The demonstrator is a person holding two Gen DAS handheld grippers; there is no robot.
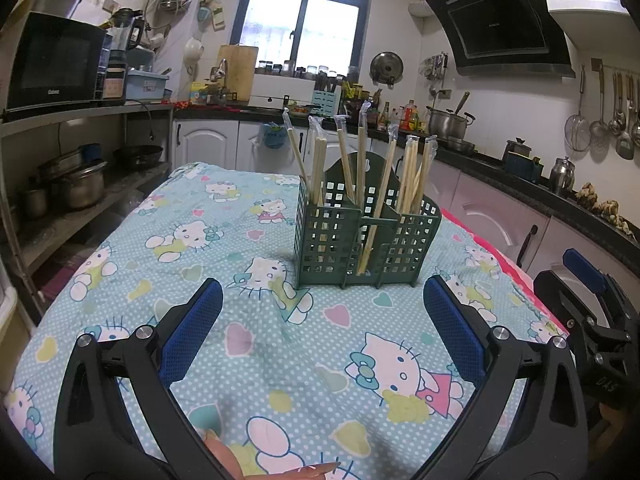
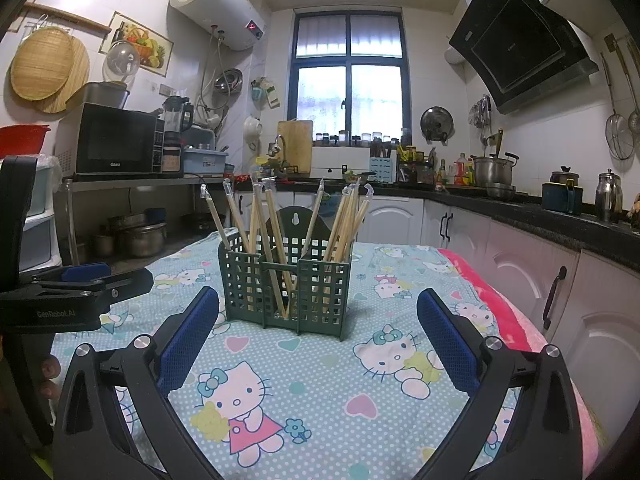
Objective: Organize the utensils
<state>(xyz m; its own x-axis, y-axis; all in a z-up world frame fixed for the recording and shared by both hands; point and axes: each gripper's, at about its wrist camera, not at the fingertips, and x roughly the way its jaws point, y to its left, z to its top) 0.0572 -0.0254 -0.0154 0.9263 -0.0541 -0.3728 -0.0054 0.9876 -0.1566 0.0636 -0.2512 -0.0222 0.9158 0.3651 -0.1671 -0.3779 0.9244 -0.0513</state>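
Green plastic utensil holder (image 1: 366,232) stands mid-table on a cartoon-cat tablecloth (image 1: 224,360), wrapped wooden chopsticks (image 1: 384,184) upright in its compartments; near it, the left gripper (image 1: 322,332) and right gripper (image 2: 318,338) hover, jaws apart and empty

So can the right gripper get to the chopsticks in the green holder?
Probably yes. The right gripper is open and points straight at the green holder. Only bare tablecloth lies between them. The chopsticks stick up above the rim, so their tops are free to grab.
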